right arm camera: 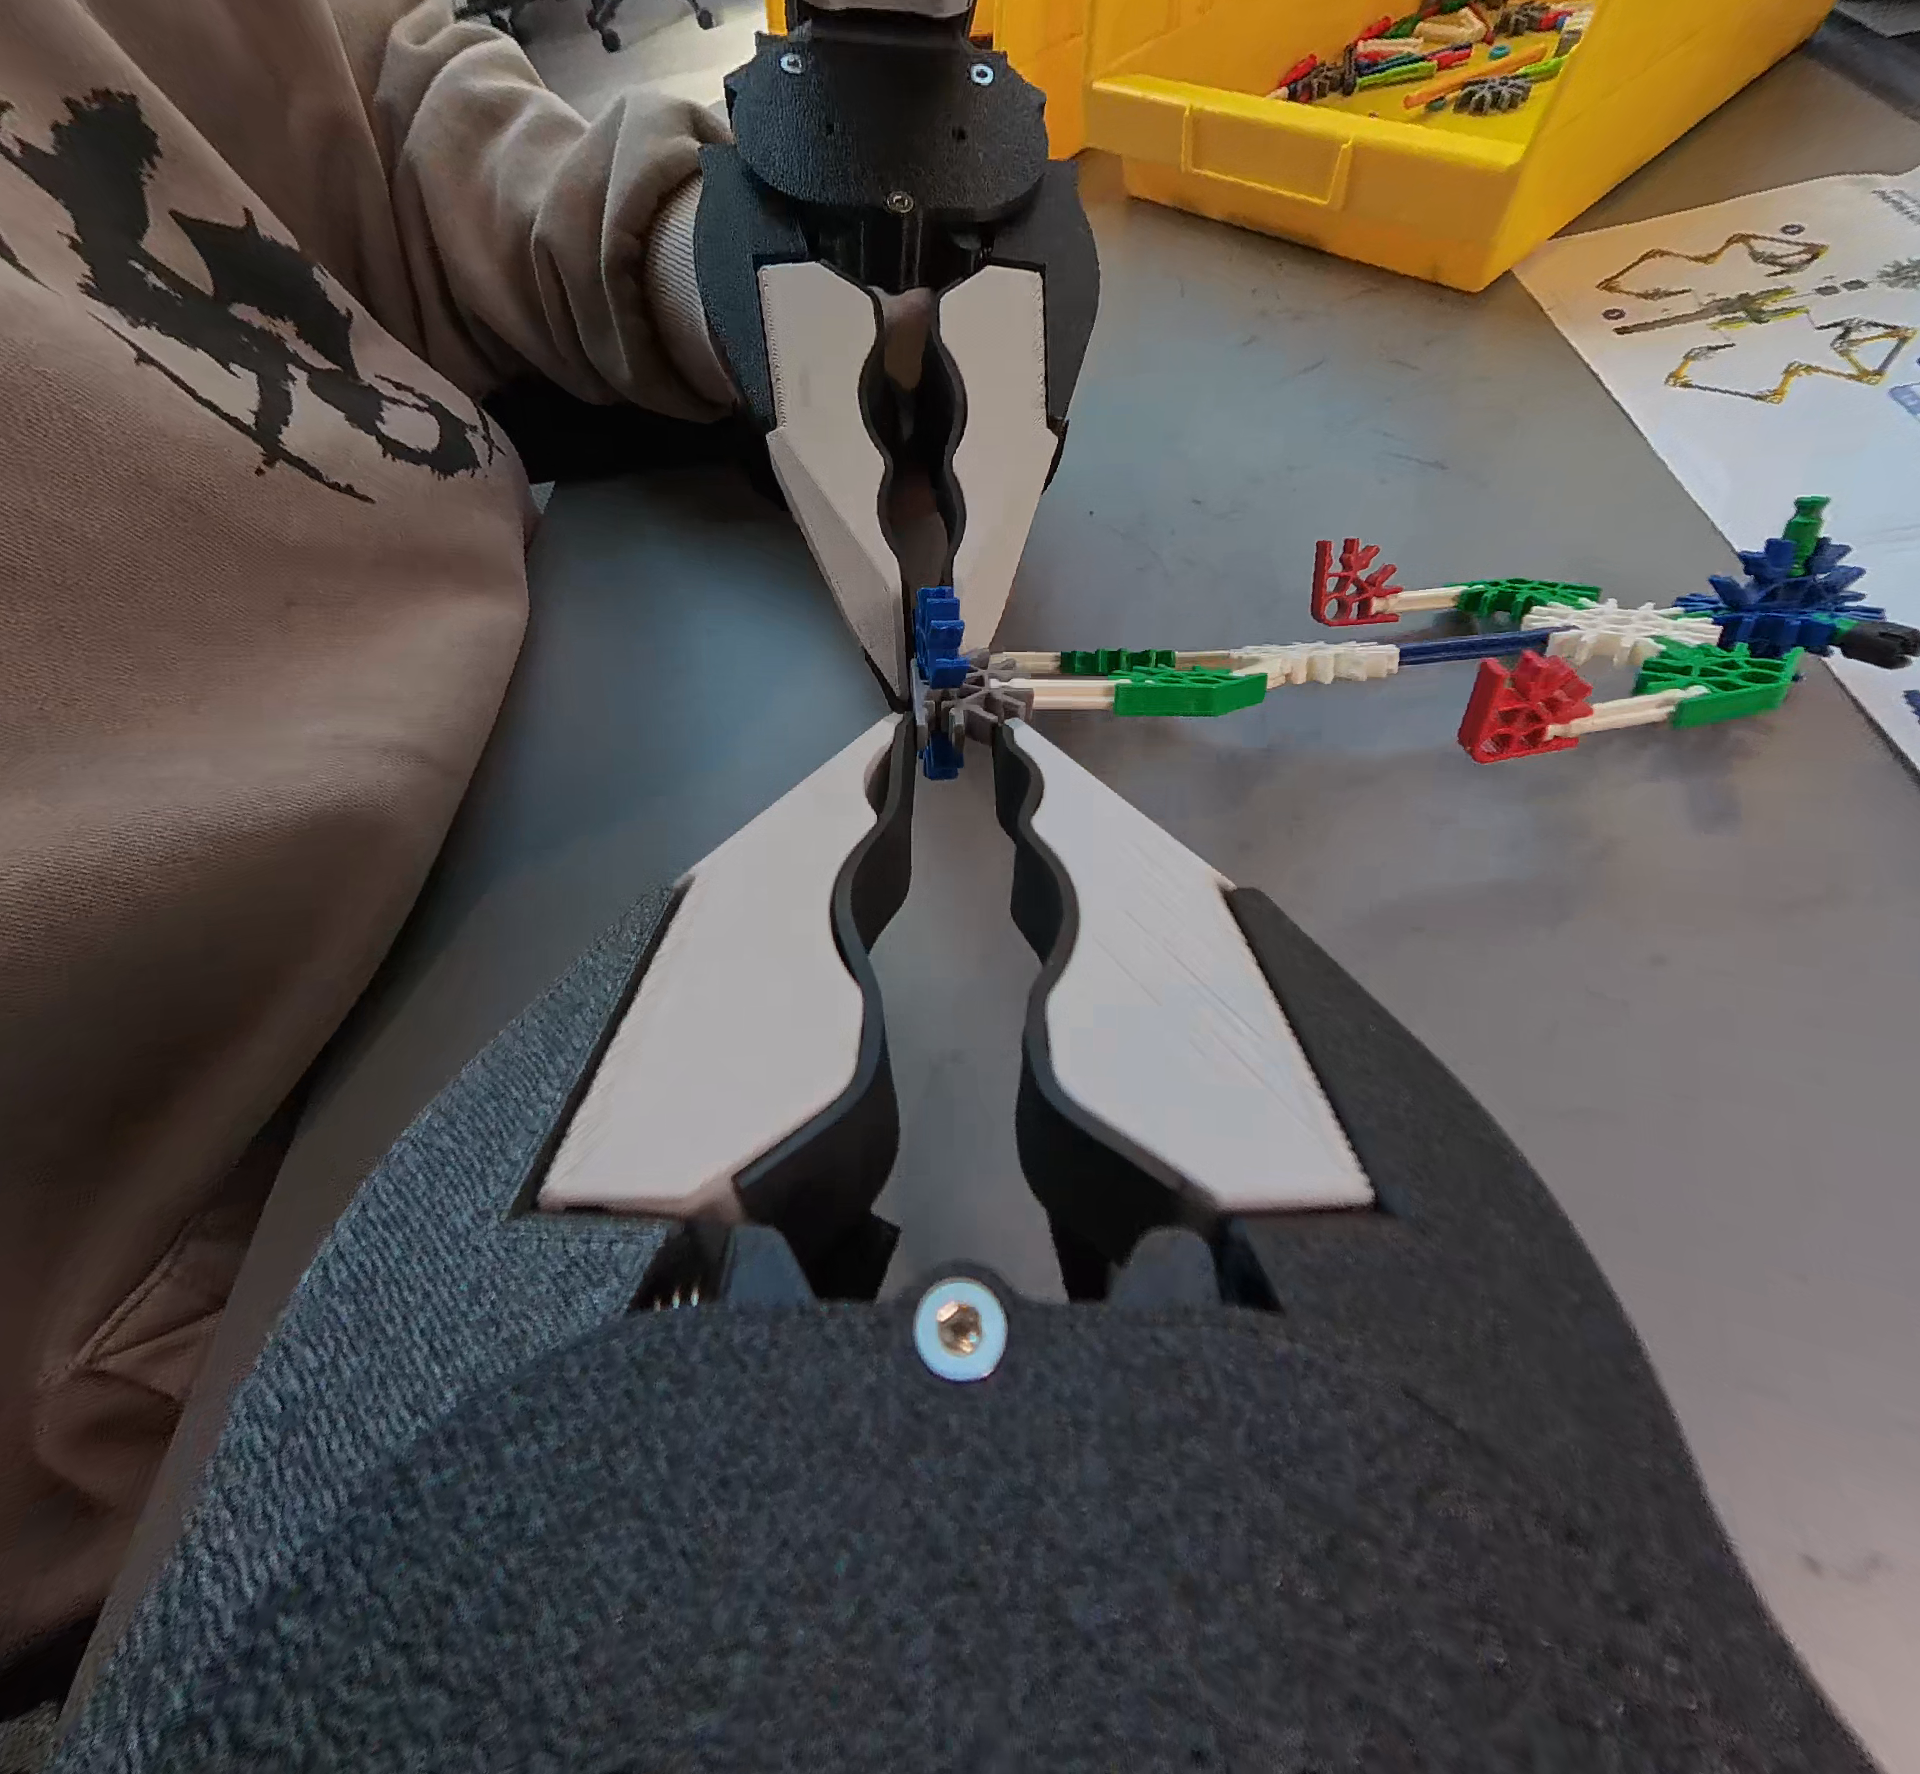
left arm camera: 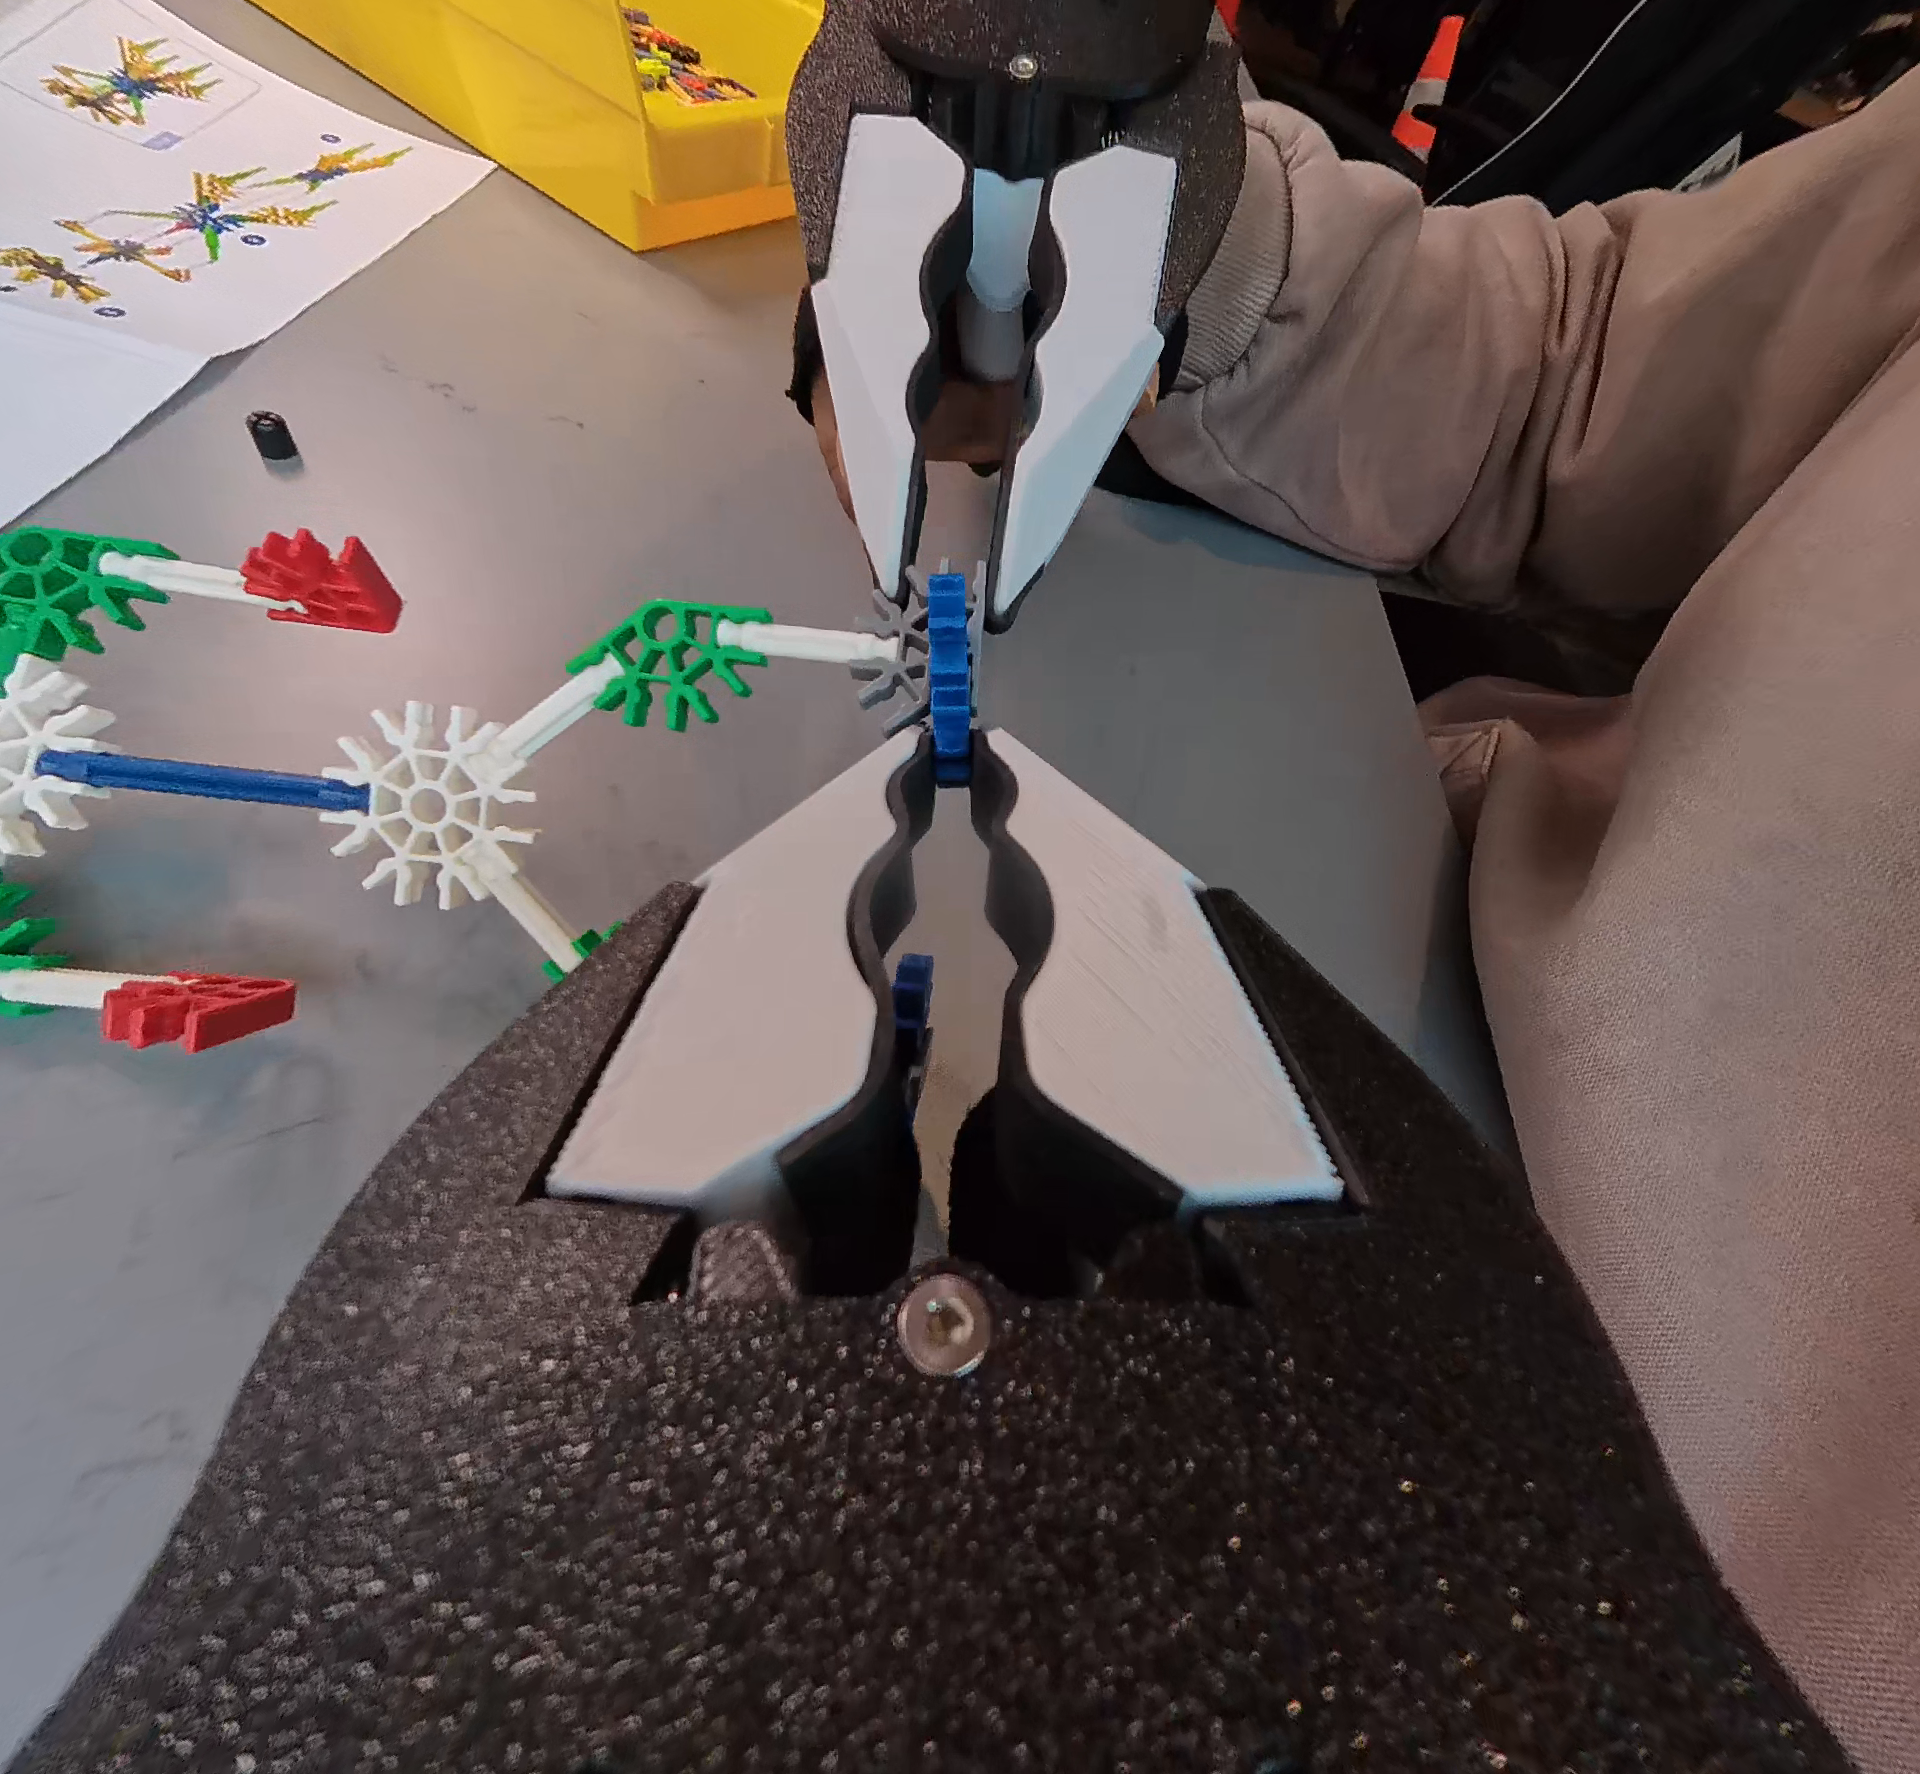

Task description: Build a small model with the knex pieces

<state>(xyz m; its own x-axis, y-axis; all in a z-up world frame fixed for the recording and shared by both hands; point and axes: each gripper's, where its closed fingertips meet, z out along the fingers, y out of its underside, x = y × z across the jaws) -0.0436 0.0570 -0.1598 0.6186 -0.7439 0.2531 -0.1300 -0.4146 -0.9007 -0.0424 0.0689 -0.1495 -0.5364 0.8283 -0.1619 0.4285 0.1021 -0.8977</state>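
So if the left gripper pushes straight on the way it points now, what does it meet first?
The left gripper already pinches the blue toothed plastic connector; just beyond stand the right gripper's white fingertips, though depth is unclear.

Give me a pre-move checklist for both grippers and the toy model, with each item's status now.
1. Left gripper shut on the blue connector: ok.
2. Right gripper clamped on the grey connector: cannot tell. Its fingers flank the joined blue and grey pieces, but contact is unclear.
3. Grey connector seated on the white rod: ok.
4. Far end of the model lying on the table: ok.
5. Bin apart from both grippers: ok.
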